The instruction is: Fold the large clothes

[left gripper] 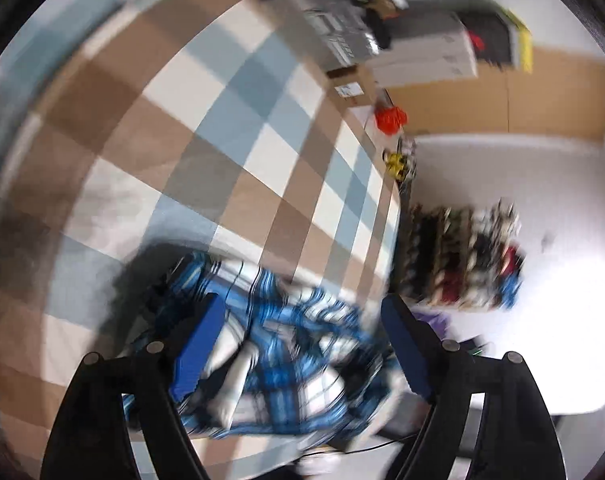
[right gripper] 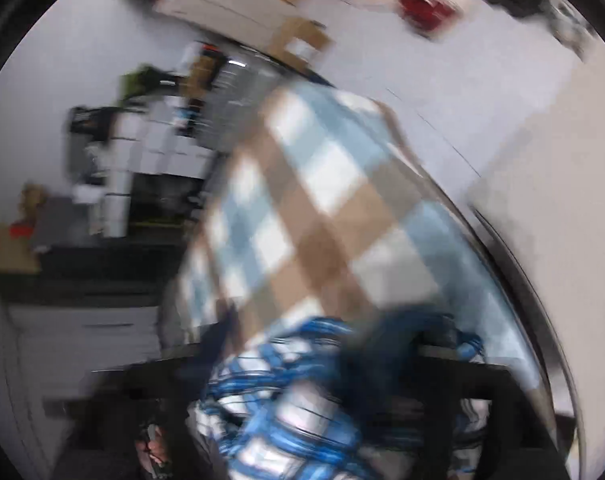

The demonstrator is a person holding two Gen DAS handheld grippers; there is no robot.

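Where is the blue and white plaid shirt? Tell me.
The blue and white plaid shirt lies crumpled at the near edge of the checked tablecloth, low in both wrist views, between the left gripper fingers.

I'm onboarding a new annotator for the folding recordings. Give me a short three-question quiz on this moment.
1. True or false: the blue-and-white plaid garment lies crumpled on the brown, blue and white checked tablecloth.
2. In the left wrist view, the left gripper has its blue-padded fingers: A) clamped on the garment, B) spread apart with the garment between them, C) over bare cloth.
3. Fill in: the small object near the table's far edge, by the cardboard box, is bright ____.

Key: 1 true; 2 B; 3 red.
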